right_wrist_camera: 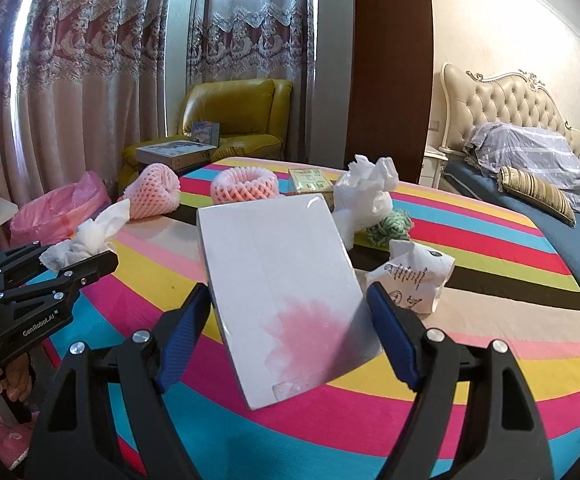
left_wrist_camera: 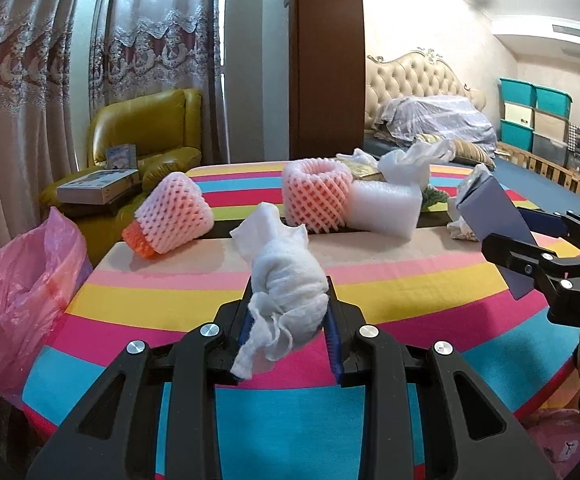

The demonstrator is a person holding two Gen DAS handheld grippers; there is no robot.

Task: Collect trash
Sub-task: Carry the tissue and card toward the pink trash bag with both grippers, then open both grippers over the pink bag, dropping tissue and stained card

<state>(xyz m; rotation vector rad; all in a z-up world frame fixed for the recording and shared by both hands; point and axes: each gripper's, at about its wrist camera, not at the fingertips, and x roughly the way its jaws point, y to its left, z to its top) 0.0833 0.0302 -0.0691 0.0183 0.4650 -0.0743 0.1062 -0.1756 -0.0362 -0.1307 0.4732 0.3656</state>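
Observation:
My left gripper (left_wrist_camera: 290,292) is shut on a crumpled white tissue (left_wrist_camera: 290,264), which sticks up between its blue pads above the striped tablecloth (left_wrist_camera: 369,288). A flat white box (right_wrist_camera: 274,248) with a pink blotch is clamped by its side edges in my right gripper (right_wrist_camera: 286,287) and tilts above the table. The left wrist view shows that right gripper (left_wrist_camera: 509,228) at the right with the box (left_wrist_camera: 489,208). The left gripper (right_wrist_camera: 90,258) and tissue (right_wrist_camera: 90,236) show at the left of the right wrist view. A bin lined with a pink bag (left_wrist_camera: 22,280) stands off the table's left edge.
On the table lie two pink foam fruit nets (left_wrist_camera: 174,212) (left_wrist_camera: 315,196), a white foam block (left_wrist_camera: 385,208), a white plastic bag (right_wrist_camera: 365,196), a printed crumpled paper (right_wrist_camera: 413,276), green yarn (right_wrist_camera: 389,226) and a small yellow box (right_wrist_camera: 309,180). A yellow armchair (left_wrist_camera: 150,128), curtains and a bed are beyond.

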